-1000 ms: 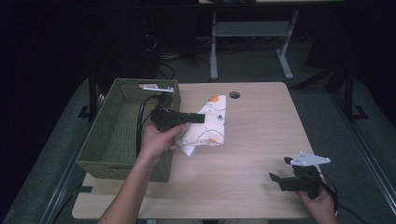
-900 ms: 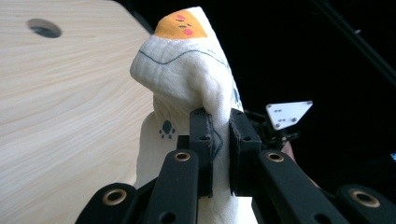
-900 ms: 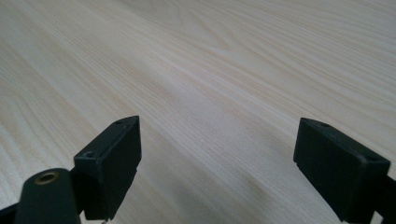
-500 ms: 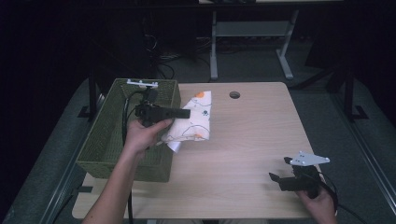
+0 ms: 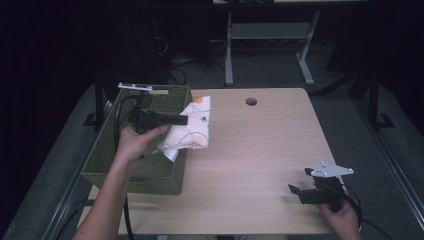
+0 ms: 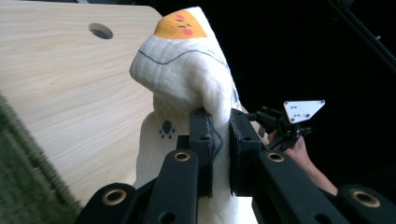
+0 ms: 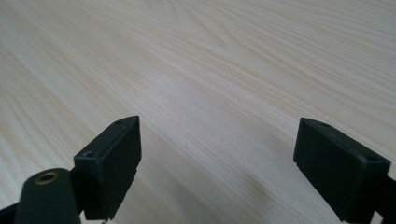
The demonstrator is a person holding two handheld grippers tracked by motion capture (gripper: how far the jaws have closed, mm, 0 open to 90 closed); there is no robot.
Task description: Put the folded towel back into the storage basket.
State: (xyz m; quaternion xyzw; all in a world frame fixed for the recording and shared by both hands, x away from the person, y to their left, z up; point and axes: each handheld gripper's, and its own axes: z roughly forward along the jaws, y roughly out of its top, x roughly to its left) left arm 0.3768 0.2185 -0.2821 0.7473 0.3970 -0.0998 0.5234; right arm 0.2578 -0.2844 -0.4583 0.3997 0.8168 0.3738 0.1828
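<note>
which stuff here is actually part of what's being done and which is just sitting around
In the job:
- left gripper, shut on the white printed cloth
- green woven basket beside the cloth

Just there:
- right gripper, open and low over the bare table
- round hole in the tabletop
- desk frame on the floor behind

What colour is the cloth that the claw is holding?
The cloth is white, with thin blue lines, a blue paw print and an orange patch. The left gripper view shows it best.
</note>
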